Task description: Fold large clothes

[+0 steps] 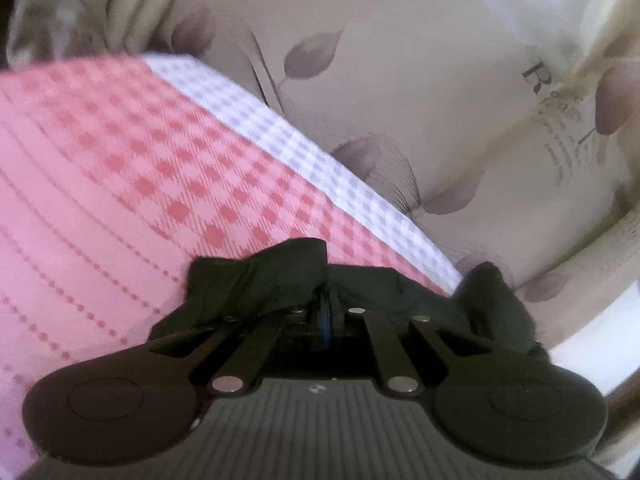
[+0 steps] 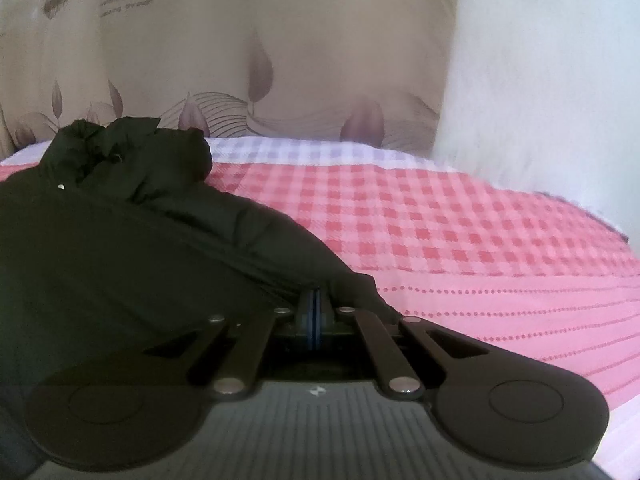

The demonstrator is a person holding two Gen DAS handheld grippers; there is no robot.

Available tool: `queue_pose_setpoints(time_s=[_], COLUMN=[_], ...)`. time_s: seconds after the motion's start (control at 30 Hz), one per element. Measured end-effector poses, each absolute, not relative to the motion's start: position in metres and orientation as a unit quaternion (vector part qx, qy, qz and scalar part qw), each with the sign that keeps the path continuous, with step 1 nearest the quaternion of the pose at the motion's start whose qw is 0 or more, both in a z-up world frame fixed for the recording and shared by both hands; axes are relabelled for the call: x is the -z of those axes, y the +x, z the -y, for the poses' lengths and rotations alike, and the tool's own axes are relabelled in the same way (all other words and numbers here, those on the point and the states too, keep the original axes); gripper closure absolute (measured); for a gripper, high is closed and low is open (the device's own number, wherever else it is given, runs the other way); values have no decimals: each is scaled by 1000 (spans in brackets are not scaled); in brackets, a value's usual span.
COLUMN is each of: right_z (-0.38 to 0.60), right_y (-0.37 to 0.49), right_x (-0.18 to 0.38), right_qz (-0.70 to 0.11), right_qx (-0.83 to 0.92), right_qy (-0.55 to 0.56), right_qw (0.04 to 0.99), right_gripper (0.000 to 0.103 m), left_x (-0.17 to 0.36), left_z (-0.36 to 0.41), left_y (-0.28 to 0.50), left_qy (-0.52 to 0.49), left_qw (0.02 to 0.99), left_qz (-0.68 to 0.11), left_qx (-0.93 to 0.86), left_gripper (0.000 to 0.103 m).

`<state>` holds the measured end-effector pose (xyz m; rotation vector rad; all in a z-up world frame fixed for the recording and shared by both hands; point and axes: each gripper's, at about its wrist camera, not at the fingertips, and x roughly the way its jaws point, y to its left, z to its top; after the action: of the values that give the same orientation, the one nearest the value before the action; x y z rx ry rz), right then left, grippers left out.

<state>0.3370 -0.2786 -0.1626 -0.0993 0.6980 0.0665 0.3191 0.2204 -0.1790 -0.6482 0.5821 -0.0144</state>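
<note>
A large black garment [image 2: 120, 220] lies bunched on a pink checked bed cover [image 2: 440, 216]. My right gripper [image 2: 314, 300] is shut on an edge of it, and the cloth spreads left and away from the jaws into a crumpled heap. In the left wrist view, my left gripper [image 1: 326, 300] is shut on another bunched fold of the black garment [image 1: 260, 280], held over the pink cover [image 1: 100, 160]. The cloth hides both grippers' fingertips.
A beige leaf-printed curtain or sheet [image 2: 260, 40] hangs behind the bed and also shows in the left wrist view [image 1: 400, 80]. A white wall [image 2: 540, 80] stands at the right. The cover has a white and lilac checked border [image 1: 280, 132].
</note>
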Motion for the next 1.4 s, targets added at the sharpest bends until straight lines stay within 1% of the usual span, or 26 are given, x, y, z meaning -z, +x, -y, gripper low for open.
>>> queue_pose_setpoints(time_s=[0.1,1.4], right_z=[278,268], right_y=[339,339], right_x=[163,167], right_qz=[-342,-340], right_qx=[-31,-5], right_qy=[-51,-108], right_qw=[938,934], right_gripper=[103,103], left_x=[174,175], left_z=[-216,-215], left_y=[313,316], left_qy=[-298,-289], left_qw=[916,915], left_qz=[-267,-280], left_qx=[-17,-19], left_gripper=[91,92])
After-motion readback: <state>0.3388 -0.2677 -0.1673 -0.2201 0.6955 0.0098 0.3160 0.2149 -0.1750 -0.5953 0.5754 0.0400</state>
